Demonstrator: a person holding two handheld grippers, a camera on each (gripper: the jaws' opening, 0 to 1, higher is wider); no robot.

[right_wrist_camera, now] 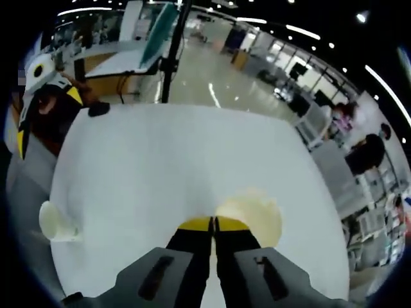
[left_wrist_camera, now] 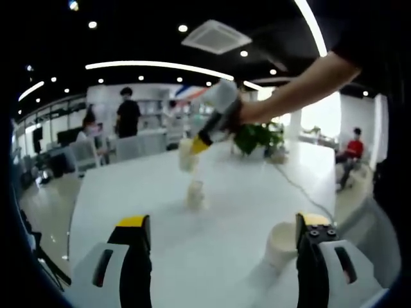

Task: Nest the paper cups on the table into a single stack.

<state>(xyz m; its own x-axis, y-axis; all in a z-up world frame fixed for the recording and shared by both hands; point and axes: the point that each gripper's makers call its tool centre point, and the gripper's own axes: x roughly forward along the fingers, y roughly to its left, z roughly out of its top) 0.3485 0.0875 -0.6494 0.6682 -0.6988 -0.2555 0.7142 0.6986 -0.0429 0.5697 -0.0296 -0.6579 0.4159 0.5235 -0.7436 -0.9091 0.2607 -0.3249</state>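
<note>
A white table point(left_wrist_camera: 212, 256) carries pale paper cups. One cup point(left_wrist_camera: 194, 192) stands mid-table. Another cup point(left_wrist_camera: 282, 240) sits just inside my left gripper's right jaw. My left gripper point(left_wrist_camera: 223, 221) is open wide, its yellow-tipped jaws far apart with nothing between them. The right gripper point(left_wrist_camera: 200, 145) comes in from the right on a bare arm and holds a third cup point(left_wrist_camera: 186, 155) in the air above the mid-table cup. In the right gripper view, my right gripper point(right_wrist_camera: 213, 223) is shut on the wall of that cup point(right_wrist_camera: 253, 215). A further cup point(right_wrist_camera: 54, 221) lies on the table point(right_wrist_camera: 180, 154) at the left. The left gripper point(right_wrist_camera: 48, 120) shows at the upper left.
A potted plant point(left_wrist_camera: 257, 136) stands at the table's far end, and a thin cable point(left_wrist_camera: 302, 189) runs along the right side. Chairs and several people are behind the table. A dark pole point(right_wrist_camera: 172, 58) rises beyond the table's far edge.
</note>
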